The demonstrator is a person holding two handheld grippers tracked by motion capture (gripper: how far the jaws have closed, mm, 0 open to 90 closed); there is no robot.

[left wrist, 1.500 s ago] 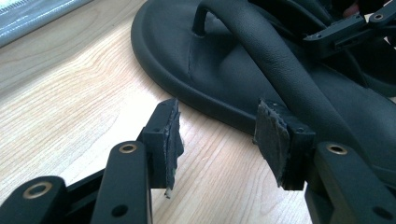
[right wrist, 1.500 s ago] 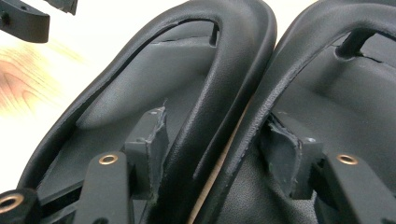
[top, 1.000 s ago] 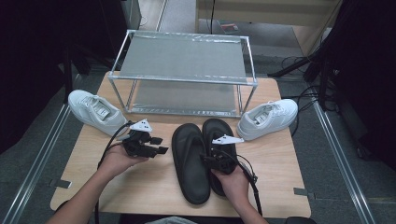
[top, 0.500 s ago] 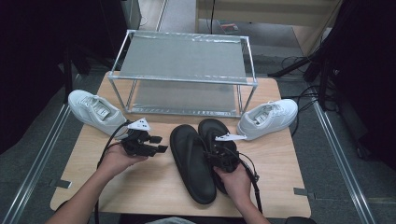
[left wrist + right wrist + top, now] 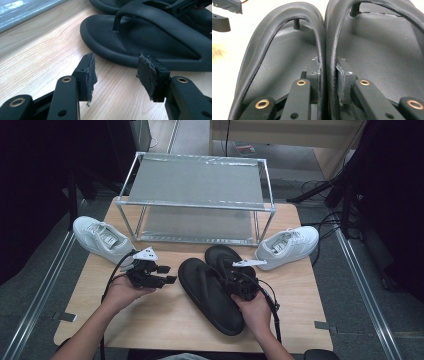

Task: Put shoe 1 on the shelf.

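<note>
Two black flip-flop sandals lie side by side on the wooden table (image 5: 165,330), the left sandal (image 5: 210,295) nearer me and the right sandal (image 5: 222,257) farther back. My right gripper (image 5: 239,282) sits over them where they meet. In the right gripper view its jaws have just been closing, and the right gripper (image 5: 328,75) pinches the touching inner sides of the left sandal (image 5: 282,57) and the right sandal (image 5: 382,57) together. My left gripper (image 5: 167,275) hovers left of the pair. In its own view the left gripper (image 5: 116,75) is open and empty, pointing at the sandal's toe (image 5: 155,37).
A metal two-shelf rack (image 5: 195,180) stands at the back of the table. One white sneaker (image 5: 100,237) lies at the rack's left foot and another white sneaker (image 5: 287,245) at its right. Cables trail from both grippers toward me.
The right gripper's jaws have narrowed onto the adjoining sides of the two sandals, and the left sandal has shifted slightly against the right one. The left hand has stayed put.
</note>
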